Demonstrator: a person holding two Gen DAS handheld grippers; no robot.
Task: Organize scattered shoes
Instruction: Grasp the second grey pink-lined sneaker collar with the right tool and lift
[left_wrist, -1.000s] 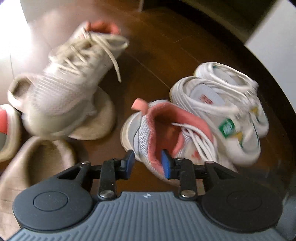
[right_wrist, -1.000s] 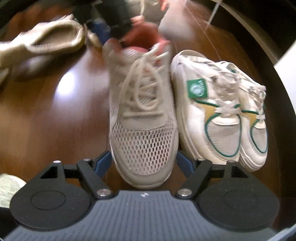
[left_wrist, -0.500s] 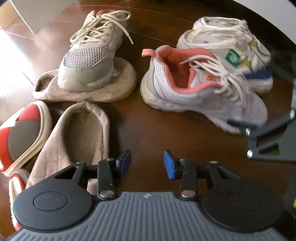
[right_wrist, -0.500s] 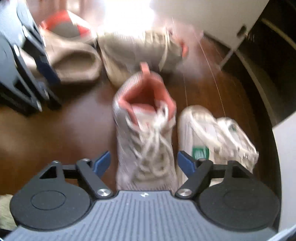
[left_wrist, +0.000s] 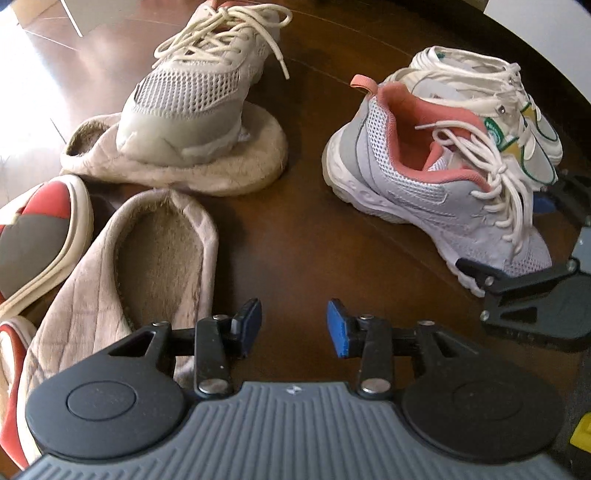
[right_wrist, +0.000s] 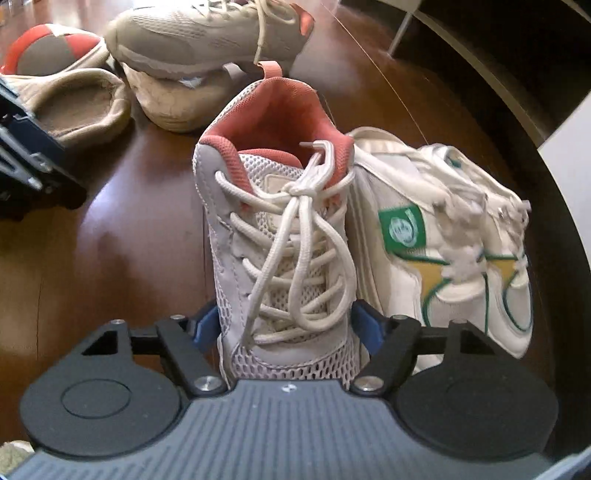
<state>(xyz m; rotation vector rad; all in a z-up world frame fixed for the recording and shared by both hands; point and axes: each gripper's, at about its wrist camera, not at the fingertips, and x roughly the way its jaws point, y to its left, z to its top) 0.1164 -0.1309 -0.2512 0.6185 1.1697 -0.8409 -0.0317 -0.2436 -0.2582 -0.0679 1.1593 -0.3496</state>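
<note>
Right hand-held gripper (right_wrist: 284, 325) straddles the toe of the grey mesh sneaker with the coral-pink lining (right_wrist: 284, 229), one blue pad at each side of the forefoot; whether the pads press the mesh or merely flank it, I cannot tell. That sneaker stands upright on the dark brown wooden floor (right_wrist: 110, 229), its right flank touching the pair of white sneakers with green and yellow trim (right_wrist: 454, 243), which sit side by side, toes pointing the same way.

Left hand-held gripper (left_wrist: 294, 326) hangs low over bare floor with its blue pads spread and nothing between them, well apart from any shoe.

By my reading, the task is perhaps a third done. The white pair looks sorted, and the coral-lined sneaker appears lined up against it. Its partner, the second grey mesh sneaker with cream laces (left_wrist: 199, 85), lies apart from it, its toe propped on a beige quilted slipper (left_wrist: 177, 166). The other beige quilted slipper (left_wrist: 147, 258) lies near the left gripper, sole down and angled differently from its mate. Two red-and-grey slippers with white rims (left_wrist: 40, 229) sit at the far left edge, partly cut off. So one sneaker and both slipper pairs are left to bring into the row.
</note>
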